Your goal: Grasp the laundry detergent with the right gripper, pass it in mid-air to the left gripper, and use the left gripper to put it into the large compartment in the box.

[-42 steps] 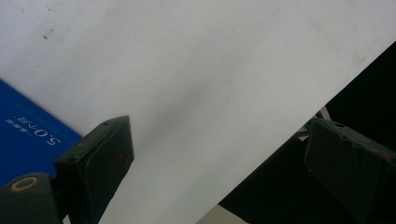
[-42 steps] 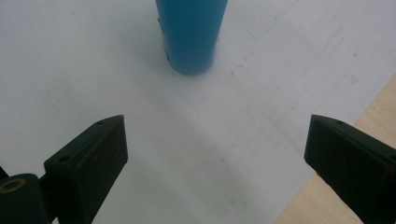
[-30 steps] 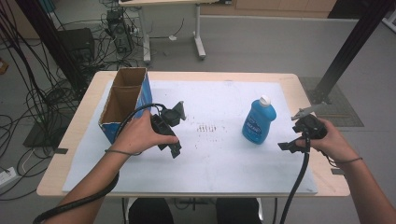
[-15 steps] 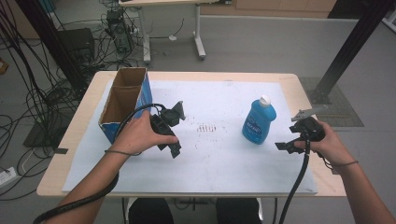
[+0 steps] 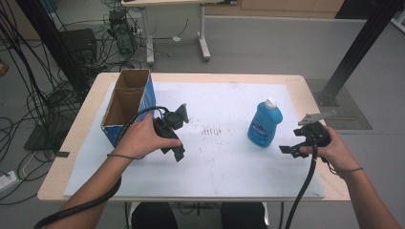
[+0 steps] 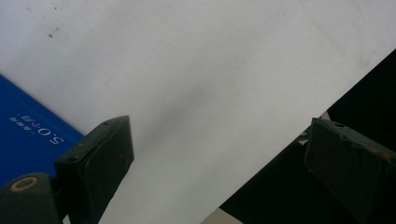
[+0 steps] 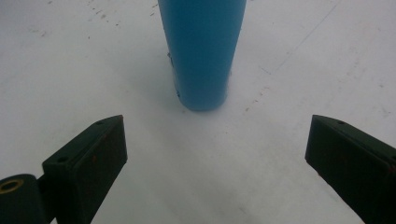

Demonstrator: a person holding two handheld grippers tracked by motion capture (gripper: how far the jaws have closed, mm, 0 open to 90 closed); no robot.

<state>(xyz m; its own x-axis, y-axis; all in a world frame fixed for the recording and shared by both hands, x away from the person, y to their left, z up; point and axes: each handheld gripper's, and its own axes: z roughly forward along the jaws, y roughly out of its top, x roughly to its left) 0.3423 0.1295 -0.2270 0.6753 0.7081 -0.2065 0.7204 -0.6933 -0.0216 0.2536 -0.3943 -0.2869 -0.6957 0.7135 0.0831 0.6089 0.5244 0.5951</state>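
Right gripper view showed the right gripper (image 7: 217,158) with jaws wide open and empty, aimed at the upright bottle (image 7: 202,51) on the tabletop (image 7: 70,70) to take it, while the left gripper (image 6: 219,168), also open and empty, waited beside the box (image 5: 128,107).

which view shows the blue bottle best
The high view: the blue bottle stands whole there, white cap to base, left of the right tongs. The right gripper view gives just its lower body; the left gripper view faces elsewhere.
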